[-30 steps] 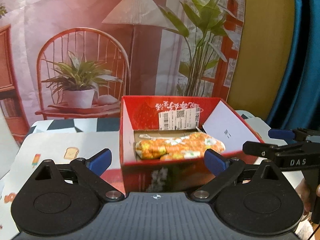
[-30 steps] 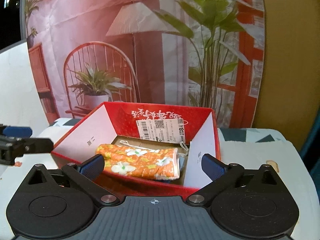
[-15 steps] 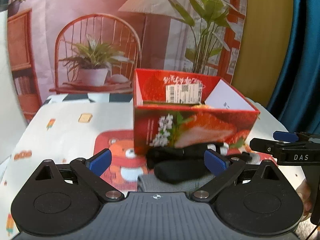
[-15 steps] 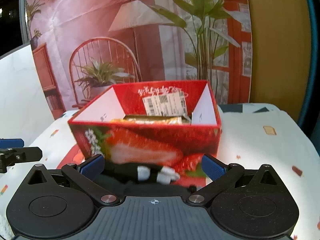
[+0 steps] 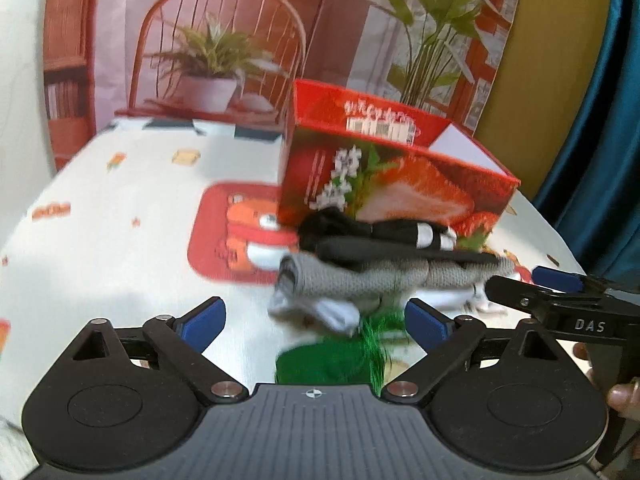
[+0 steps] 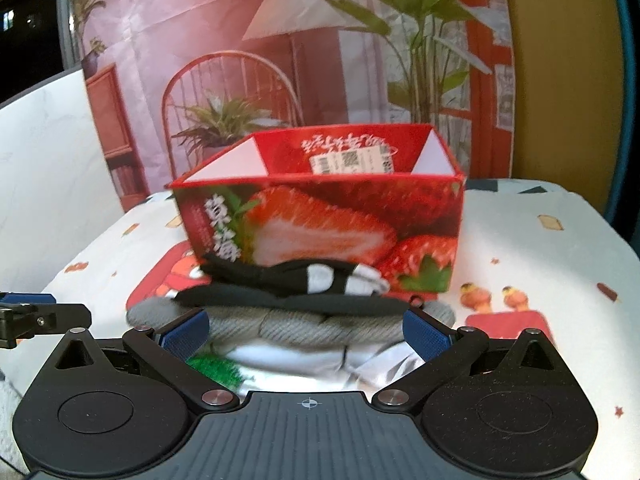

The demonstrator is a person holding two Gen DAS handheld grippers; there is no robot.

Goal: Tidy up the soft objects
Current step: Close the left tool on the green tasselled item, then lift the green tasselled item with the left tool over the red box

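Note:
A red strawberry box (image 5: 392,184) (image 6: 320,220) stands on the table, its inside hidden from this low angle. In front of it lies a pile of soft things: black socks with white bands (image 5: 360,240) (image 6: 280,284), a grey rolled cloth (image 5: 380,280) (image 6: 280,328), a white cloth (image 5: 332,314) (image 6: 304,360) and a green piece (image 5: 328,360) (image 6: 216,368). My left gripper (image 5: 316,322) hovers at the pile's left end, its jaws closing, the white and green cloth between them, pads not pressing. My right gripper (image 6: 304,334) is open around the grey roll's near side.
The white tablecloth (image 5: 120,240) carries a red bear print to the left of the pile. A backdrop with a chair, lamp and plants hangs behind. A blue curtain (image 5: 592,120) is at the right. A person's fingers (image 5: 624,396) hold the right tool.
Both grippers have dropped and drawn back from above the box to the pile in front of it. The floral cloth inside the box is out of sight now.

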